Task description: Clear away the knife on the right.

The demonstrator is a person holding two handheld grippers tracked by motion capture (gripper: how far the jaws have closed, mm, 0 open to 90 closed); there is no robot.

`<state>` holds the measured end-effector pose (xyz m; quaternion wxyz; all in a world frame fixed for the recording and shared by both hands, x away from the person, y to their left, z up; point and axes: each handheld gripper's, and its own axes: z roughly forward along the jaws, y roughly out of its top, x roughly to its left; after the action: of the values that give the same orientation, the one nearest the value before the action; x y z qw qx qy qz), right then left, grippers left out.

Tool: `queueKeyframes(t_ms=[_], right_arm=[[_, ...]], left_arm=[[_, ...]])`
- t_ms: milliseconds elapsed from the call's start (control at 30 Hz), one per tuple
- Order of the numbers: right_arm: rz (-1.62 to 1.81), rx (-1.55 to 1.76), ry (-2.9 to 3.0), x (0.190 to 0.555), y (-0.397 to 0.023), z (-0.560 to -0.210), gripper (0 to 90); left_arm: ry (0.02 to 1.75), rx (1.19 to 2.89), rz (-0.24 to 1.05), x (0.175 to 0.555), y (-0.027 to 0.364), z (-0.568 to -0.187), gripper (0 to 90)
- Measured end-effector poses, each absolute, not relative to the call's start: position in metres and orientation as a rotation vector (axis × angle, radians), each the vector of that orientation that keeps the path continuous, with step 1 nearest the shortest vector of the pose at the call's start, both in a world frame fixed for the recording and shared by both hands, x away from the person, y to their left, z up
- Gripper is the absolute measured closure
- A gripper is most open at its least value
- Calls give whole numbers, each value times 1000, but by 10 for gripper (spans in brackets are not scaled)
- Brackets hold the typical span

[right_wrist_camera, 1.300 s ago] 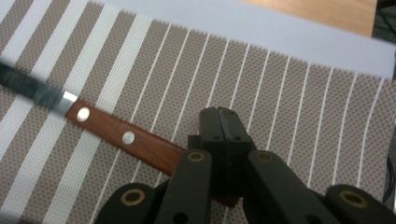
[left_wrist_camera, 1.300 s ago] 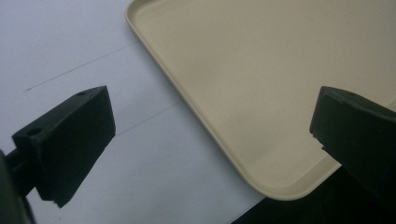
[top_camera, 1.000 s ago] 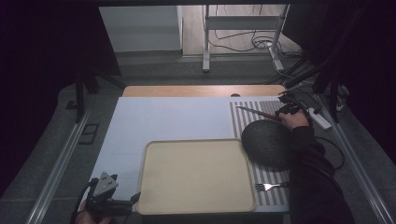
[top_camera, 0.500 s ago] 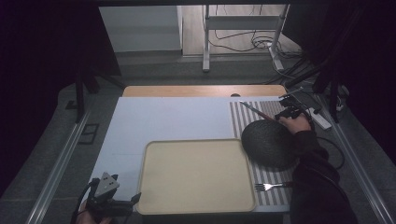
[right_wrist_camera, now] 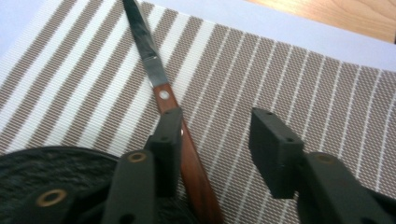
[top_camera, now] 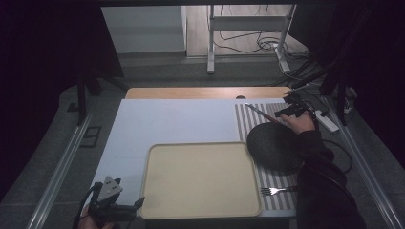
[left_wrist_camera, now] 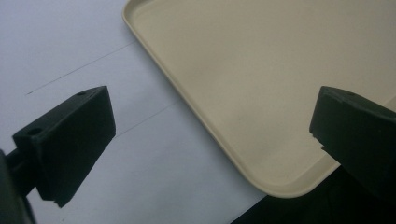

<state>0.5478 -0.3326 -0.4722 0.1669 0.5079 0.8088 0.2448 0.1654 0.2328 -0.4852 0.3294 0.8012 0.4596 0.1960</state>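
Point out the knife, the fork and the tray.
knife (right_wrist_camera: 164,95): right gripper view, on the wooden handle by the rivet.
fork (top_camera: 271,191): high view, on the tines' base.
tray (top_camera: 200,179): high view, on its bare beige floor.

Knife (right_wrist_camera: 161,88): handle's lower end cut off by the bottom edge in the right gripper view; part of the handle hidden behind one jaw.
Dark round plate (right_wrist_camera: 51,172): cut off at the lower left corner there.
Tray (left_wrist_camera: 280,84): runs past the top and right edges in the left gripper view.
Fork (top_camera: 274,191): handle end hidden under the person's sleeve (top_camera: 325,191).
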Motion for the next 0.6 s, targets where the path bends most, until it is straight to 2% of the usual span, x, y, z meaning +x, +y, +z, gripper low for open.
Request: queueKeyframes(t_ms=[67, 100, 133, 267, 600], right_arm=[[702, 1450, 2300, 548, -330, -472, 511], [714, 1448, 2305, 549, -326, -470, 449], [714, 1448, 2305, 549, -326, -470, 449], [737, 1444, 2316, 551, -318, -468, 313], [708, 1390, 2363, 557, -302, -469, 198]], left_arm=[[1202, 2098, 513, 165, 233, -485, 2], [1201, 2100, 513, 165, 233, -485, 1], [1201, 2100, 513, 165, 233, -485, 1], [1201, 2103, 515, 166, 232, -485, 1], [1199, 2112, 519, 166, 231, -485, 3]])
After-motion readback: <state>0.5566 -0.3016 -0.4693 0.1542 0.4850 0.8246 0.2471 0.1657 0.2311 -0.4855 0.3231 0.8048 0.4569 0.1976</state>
